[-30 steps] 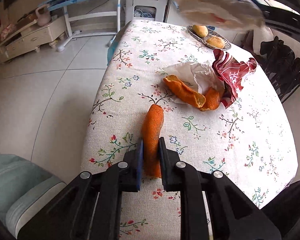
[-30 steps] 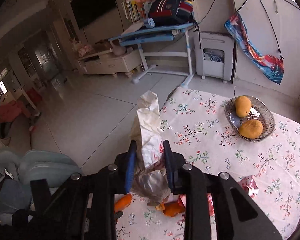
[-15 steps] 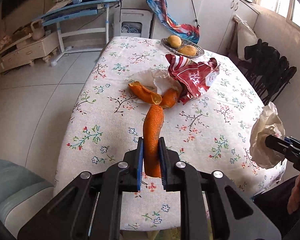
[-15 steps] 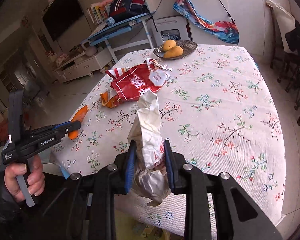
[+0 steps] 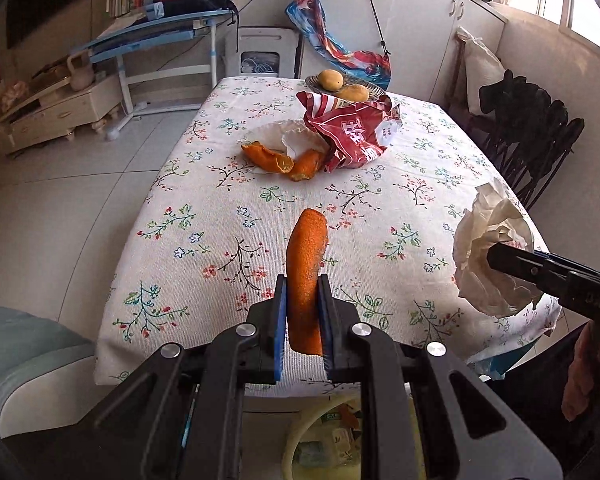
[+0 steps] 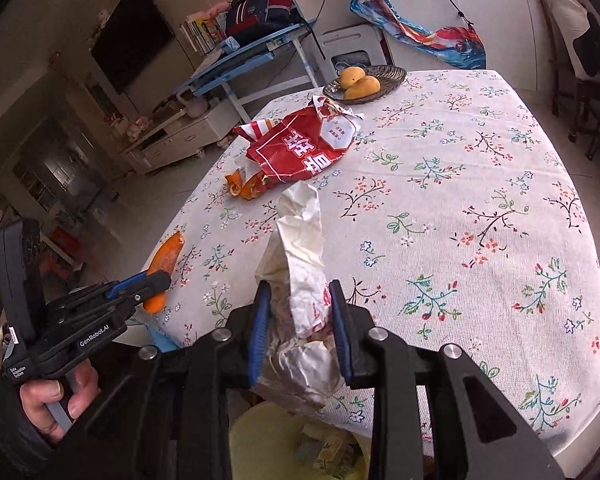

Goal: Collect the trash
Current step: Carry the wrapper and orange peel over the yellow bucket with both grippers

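Both claws had drawn back toward the near edge of the tabletop since half a second before, so a yellowish bin now showed below them. Nearest, the left claw was clenched on a long strip of orange peel, its long axis running straight ahead along the fingers, tip pointing toward the far end of the tabletop. The right claw gripped a crumpled white paper wrapper, which stood up out of the jaws and leaned forward over the floral cloth. Farther on, two more peel pieces lay on a white paper, touching a torn red snack bag. Beyond that, at the far edge, sat a dish holding two mangoes.
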`<control>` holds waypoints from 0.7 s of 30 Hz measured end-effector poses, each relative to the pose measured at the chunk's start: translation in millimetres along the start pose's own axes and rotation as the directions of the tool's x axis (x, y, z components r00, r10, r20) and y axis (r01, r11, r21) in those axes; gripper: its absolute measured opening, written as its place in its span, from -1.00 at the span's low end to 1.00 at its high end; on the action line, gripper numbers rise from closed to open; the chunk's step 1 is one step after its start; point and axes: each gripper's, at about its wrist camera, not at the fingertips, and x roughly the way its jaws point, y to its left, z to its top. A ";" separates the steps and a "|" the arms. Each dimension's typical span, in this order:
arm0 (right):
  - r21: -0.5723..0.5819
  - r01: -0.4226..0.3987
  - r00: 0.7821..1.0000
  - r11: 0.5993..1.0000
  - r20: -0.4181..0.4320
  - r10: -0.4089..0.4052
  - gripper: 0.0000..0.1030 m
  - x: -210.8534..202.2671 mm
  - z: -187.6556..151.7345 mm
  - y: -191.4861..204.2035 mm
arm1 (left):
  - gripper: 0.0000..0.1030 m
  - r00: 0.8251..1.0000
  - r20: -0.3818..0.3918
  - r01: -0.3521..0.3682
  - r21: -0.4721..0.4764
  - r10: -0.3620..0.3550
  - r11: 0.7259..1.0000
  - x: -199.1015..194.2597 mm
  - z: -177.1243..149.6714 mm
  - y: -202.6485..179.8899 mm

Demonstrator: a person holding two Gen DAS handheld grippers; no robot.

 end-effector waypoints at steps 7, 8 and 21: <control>-0.003 -0.021 1.000 1.000 -0.016 0.021 -0.42 -4.5 -18.8 11.4 | -0.72 1.000 0.018 -0.009 0.021 0.009 1.000 -12.1 -8.8 -6.6; -0.007 -0.025 0.999 1.000 -0.022 0.025 -0.42 -5.0 -23.0 13.9 | -0.72 1.000 0.020 -0.010 0.023 0.009 1.000 -13.4 -10.0 -7.3; -0.165 -0.063 0.970 0.984 -0.242 0.022 -0.37 13.6 -93.1 66.8 | -0.72 0.999 0.036 -0.003 0.047 0.002 0.999 -28.1 -23.7 -14.5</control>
